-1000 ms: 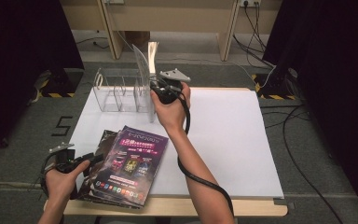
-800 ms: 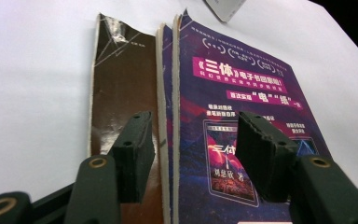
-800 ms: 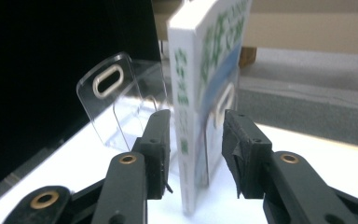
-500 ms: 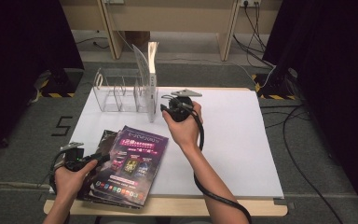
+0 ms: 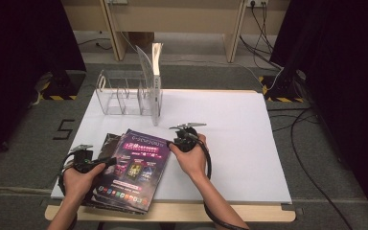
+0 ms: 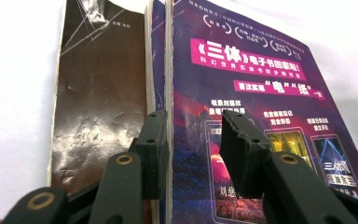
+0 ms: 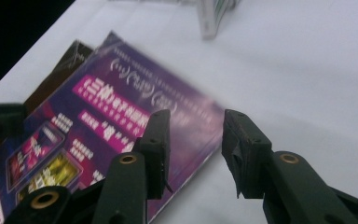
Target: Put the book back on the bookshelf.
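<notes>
White tabletop (image 5: 230, 129): both hand-held grippers gape around purple book (image 6: 242, 93) reading "三体", left (image 6: 191, 149) just closing, right (image 7: 193, 154) opening

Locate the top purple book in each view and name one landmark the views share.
High view: purple book lies at lower left, atop the stack.
Left gripper view: purple book fills centre and right, beyond the jaws.
Right gripper view: purple book sits left of centre.
Shared landmark: its magenta title band.
</notes>
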The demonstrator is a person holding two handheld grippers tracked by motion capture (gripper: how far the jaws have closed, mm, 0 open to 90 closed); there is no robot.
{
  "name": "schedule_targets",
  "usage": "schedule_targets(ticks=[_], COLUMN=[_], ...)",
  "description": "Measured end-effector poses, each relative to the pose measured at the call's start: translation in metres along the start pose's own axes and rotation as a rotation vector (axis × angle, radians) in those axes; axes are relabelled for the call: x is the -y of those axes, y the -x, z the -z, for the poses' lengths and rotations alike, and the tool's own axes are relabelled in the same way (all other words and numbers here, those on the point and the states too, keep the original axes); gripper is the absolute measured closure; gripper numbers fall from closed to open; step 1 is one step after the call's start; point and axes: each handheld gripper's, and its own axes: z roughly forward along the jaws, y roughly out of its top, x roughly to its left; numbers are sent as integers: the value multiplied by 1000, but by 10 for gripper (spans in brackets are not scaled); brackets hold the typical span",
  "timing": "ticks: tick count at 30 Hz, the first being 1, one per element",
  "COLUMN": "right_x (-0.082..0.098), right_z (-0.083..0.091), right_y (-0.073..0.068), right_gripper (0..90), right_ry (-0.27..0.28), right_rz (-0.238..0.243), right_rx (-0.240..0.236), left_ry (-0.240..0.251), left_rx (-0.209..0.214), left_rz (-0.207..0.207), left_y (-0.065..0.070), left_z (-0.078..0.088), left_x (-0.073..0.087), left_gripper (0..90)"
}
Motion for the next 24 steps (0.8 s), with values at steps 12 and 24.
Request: schedule_targets(ticks=[12,24], right_x=[23,29], right_z=[-20,-29], right_y=[-4,1], right_gripper=[603,582], right_ry=[-69,-86], right_rz=[-23,-55], right_rx=[-36,-39], left_ry=[-16,-50], left_rx=[-7,-13], left_rz=[-9,-49], left_y=[-1,11], left_z=[-1,1], left_x=[2,8], left_gripper=[649,665])
